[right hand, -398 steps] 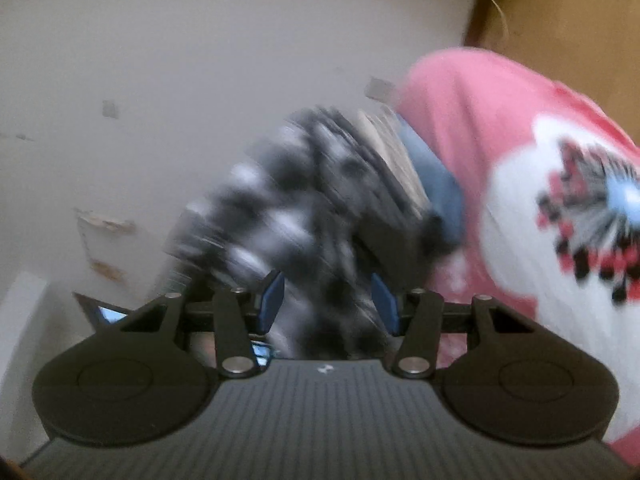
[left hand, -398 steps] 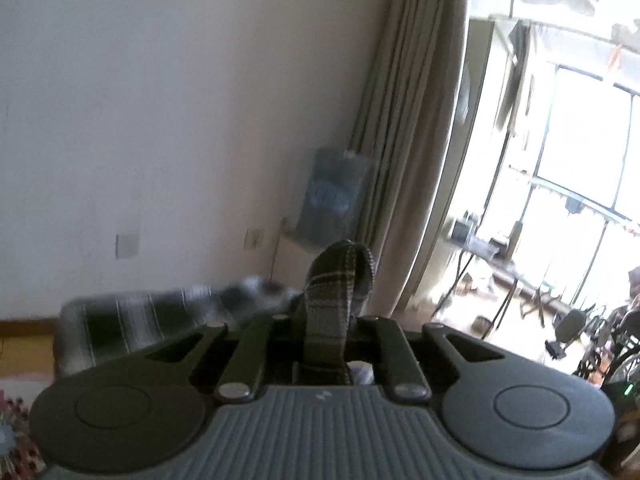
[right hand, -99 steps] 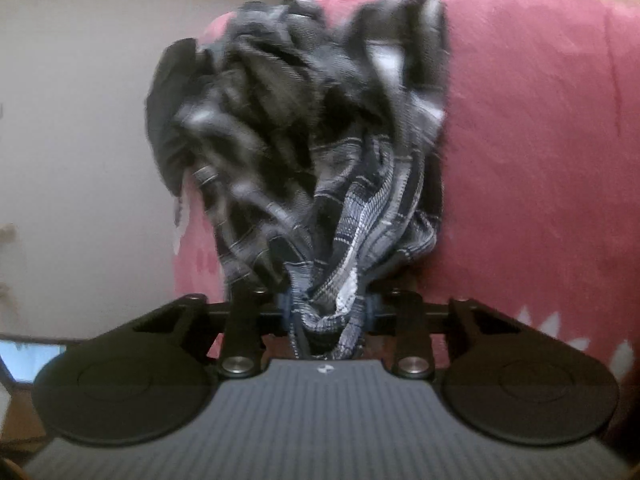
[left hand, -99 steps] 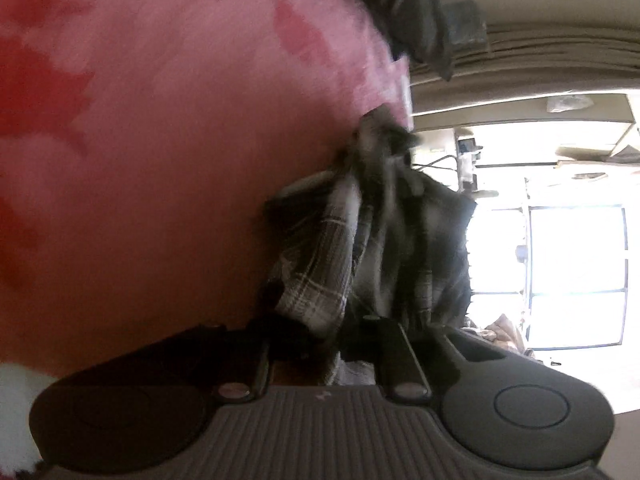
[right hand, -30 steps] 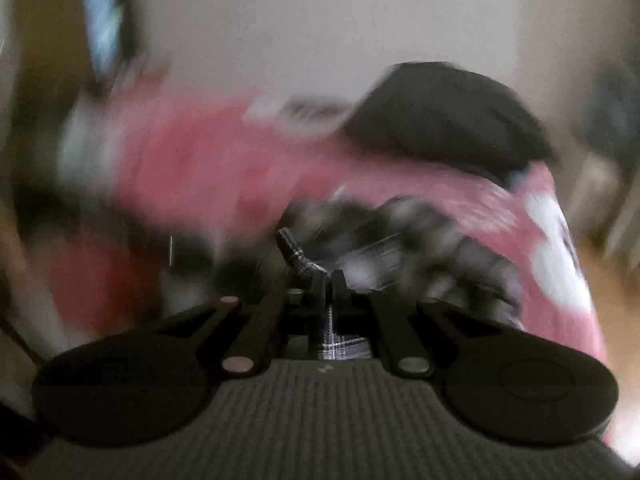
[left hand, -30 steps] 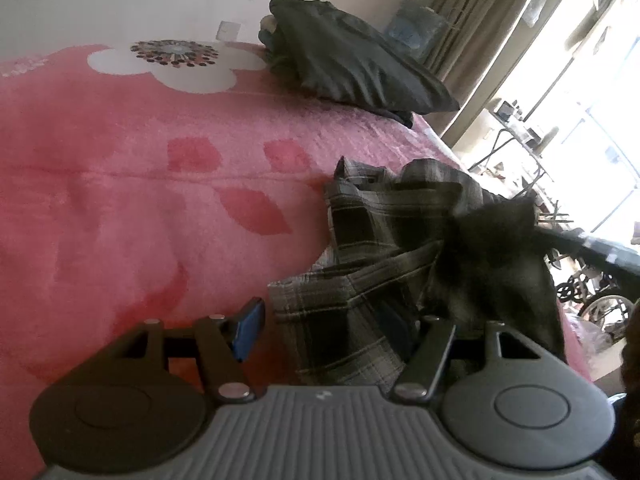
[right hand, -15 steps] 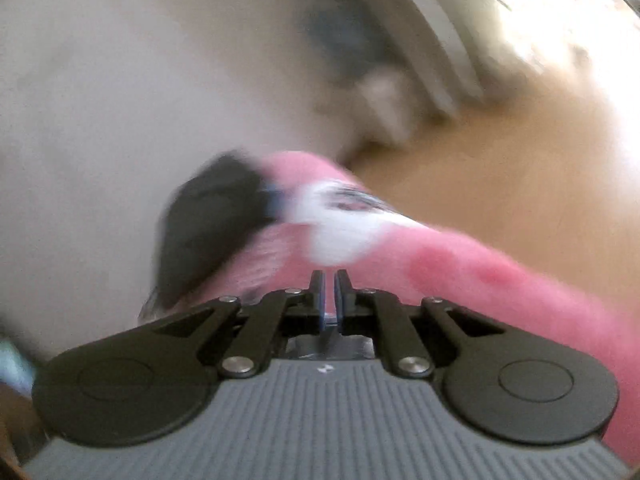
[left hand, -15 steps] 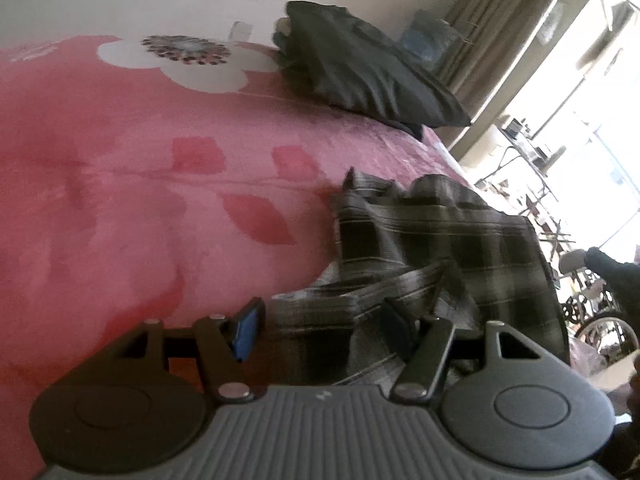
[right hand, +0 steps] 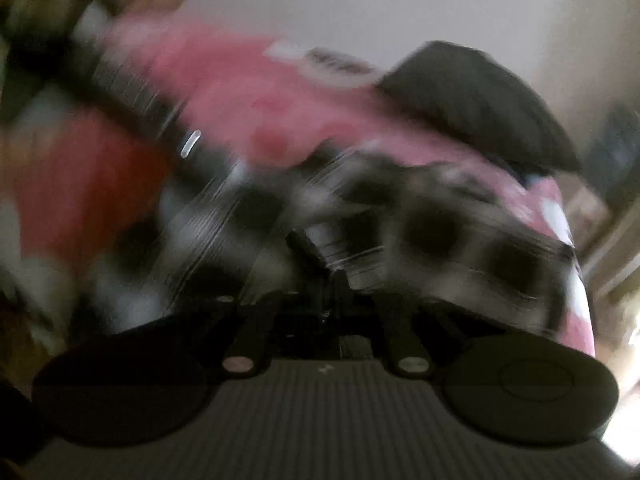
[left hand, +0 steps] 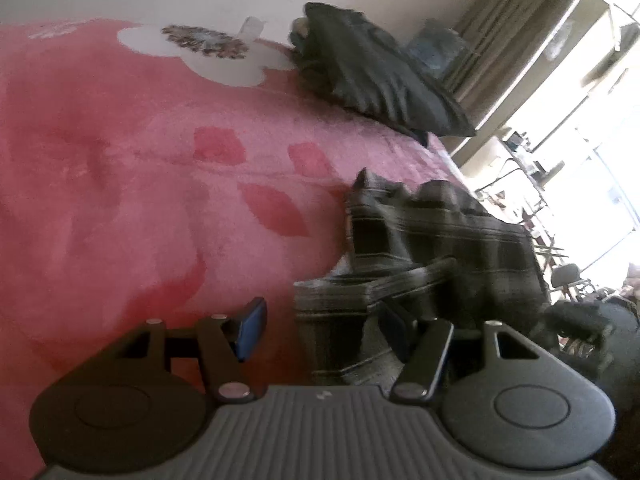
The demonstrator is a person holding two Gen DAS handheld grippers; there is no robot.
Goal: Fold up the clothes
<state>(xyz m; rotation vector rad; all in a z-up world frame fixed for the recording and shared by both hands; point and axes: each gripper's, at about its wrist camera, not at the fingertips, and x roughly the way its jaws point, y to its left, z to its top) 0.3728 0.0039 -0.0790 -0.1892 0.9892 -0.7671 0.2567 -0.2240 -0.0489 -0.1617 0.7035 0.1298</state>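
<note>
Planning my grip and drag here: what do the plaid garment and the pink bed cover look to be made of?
Plaid garment: thin woven cloth, probably cotton-like shirting; it lies in soft creases and sharp folded edges, matte.
Pink bed cover: plush fleece-type blanket, judging by its fuzzy, slightly sheened nap. Likely to cling somewhat to the cloth.

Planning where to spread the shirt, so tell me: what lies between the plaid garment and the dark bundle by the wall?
Only bare pink blanket, as the left wrist view shows, between plaid garment and dark bundle.

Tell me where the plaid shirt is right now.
In the left wrist view the plaid shirt lies crumpled on the pink floral blanket, right of centre near the bed's window-side edge, in front of the dark folded garment.
</note>
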